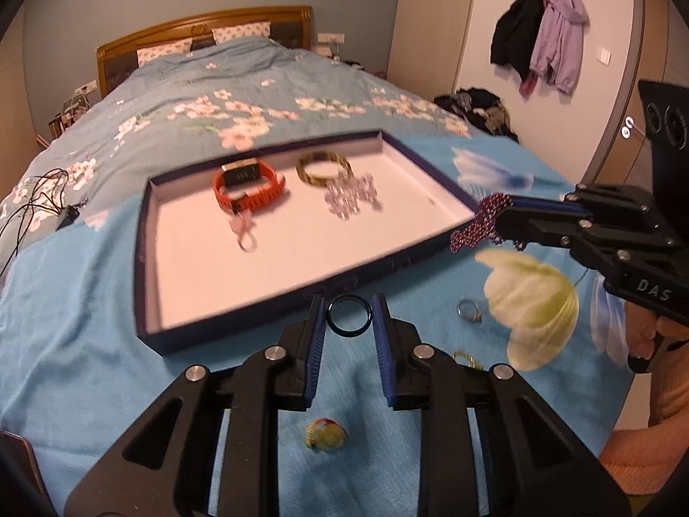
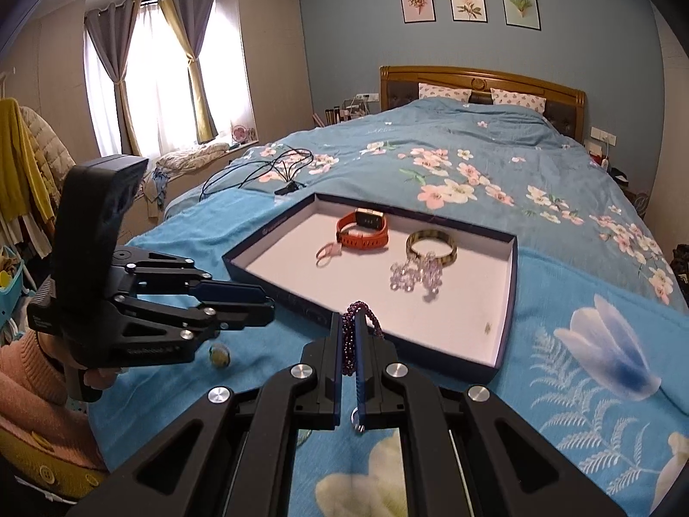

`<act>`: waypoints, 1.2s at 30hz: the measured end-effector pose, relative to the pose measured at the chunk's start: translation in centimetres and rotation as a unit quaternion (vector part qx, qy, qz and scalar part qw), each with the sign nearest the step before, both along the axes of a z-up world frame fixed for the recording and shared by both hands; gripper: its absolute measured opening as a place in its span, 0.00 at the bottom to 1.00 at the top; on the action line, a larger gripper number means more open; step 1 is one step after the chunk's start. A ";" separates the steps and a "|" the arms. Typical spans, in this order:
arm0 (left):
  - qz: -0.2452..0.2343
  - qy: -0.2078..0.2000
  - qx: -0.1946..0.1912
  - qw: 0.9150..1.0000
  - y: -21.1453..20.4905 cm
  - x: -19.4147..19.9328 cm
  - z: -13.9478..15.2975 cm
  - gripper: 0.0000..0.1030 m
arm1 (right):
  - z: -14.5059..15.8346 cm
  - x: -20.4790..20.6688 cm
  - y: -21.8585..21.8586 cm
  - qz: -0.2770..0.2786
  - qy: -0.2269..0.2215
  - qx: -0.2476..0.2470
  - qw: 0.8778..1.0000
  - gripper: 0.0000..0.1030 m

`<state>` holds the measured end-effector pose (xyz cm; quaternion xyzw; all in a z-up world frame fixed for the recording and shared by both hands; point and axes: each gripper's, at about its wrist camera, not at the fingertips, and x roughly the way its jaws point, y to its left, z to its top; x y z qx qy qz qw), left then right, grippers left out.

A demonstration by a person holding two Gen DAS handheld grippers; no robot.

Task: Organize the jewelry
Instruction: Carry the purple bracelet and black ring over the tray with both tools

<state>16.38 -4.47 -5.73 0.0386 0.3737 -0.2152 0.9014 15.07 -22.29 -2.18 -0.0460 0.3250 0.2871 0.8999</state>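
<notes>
Jewelry bound for tray (image 1: pixel 301 288): left gripper (image 1: pixel 349 316) pinches dark ring (image 1: pixel 349 315); right gripper (image 2: pixel 349 336) clamped tight on purple bead bracelet (image 2: pixel 359 316), both lifted clear of bed.

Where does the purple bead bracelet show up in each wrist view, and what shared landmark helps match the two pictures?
Left wrist view: the purple bead bracelet hangs at right of centre, clamped in the right gripper, over the tray's right corner.
Right wrist view: it sits at bottom centre between that gripper's fingers, before the tray's near edge.
Shared landmark: the orange watch in the tray.
</notes>
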 end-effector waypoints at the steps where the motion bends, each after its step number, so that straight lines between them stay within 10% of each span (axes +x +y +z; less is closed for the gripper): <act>1: 0.002 -0.004 -0.001 1.000 0.1 0.1 0.3 0.22 | 0.2 0.2 0.0 0.000 -0.002 0.000 1.000 0.03; 36: 0.043 -0.001 0.007 0.999 1.6 6.8 0.4 0.22 | -1.7 8.9 3.4 0.025 0.041 -0.023 0.999 0.04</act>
